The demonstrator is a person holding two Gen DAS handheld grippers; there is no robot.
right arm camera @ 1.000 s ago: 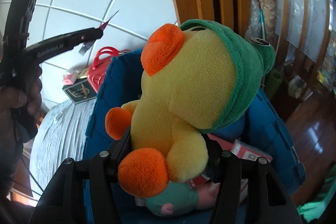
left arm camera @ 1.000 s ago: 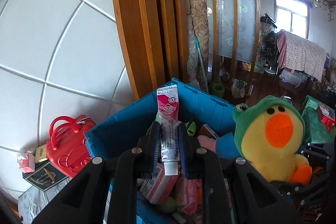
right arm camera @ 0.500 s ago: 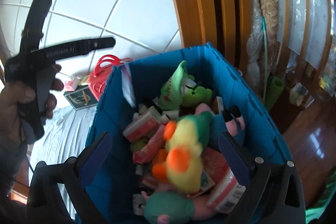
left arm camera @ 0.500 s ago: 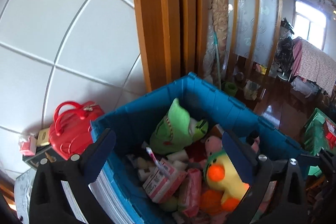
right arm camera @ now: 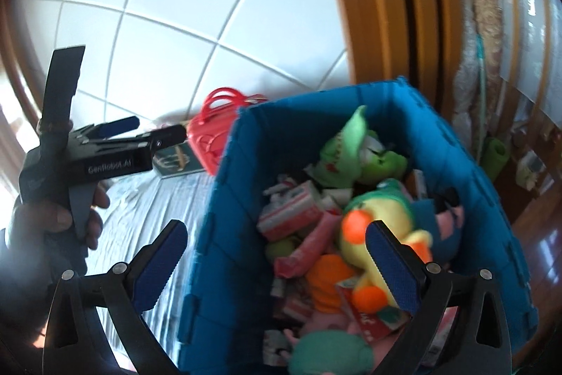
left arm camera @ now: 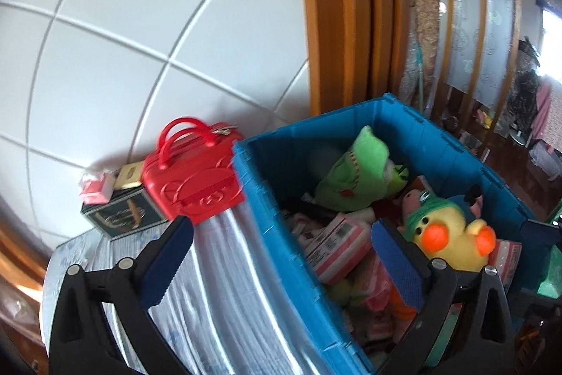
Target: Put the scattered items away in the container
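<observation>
Both claws stand wide open with nothing between their blue pads. Seen from its own camera, the left claw (left arm camera: 281, 266) points downward at a slant and straddles the near left wall of the blue container (left arm camera: 267, 199): its left pad (left arm camera: 165, 262) hangs over the pale striped cloth (left arm camera: 217, 287) outside the wall, and its right pad (left arm camera: 397, 266) hangs above the things inside. The right claw (right arm camera: 277, 266) is angled down the same way, also astride that wall, with its right pad (right arm camera: 391, 266) over the container's contents.

Ahead of the left claw's right pad, touching nothing of the claw, a yellow duck plush (left arm camera: 449, 238) with a green hood and orange beak lies on top of the pile in the container. In the right wrist view the same duck (right arm camera: 383, 224) lies just beyond the right claw's right pad. Farther in, toward the far corner, a green plush (left arm camera: 361, 175) leans against the inner wall. Pink-and-white packets (left arm camera: 337, 245) fill the space between the pads and the plush toys.

To the left of the left claw and beyond it, outside the container, a red toy case (left arm camera: 193, 178) with looped handles stands against the container's outer wall, and a dark box (left arm camera: 123, 217) sits beside it near the white tiled wall (left arm camera: 140, 24).

In the right wrist view, a person's hand (right arm camera: 59, 217) at the far left grips the handle of the left claw, whose fingers (right arm camera: 116, 125) point level toward the red case.
</observation>
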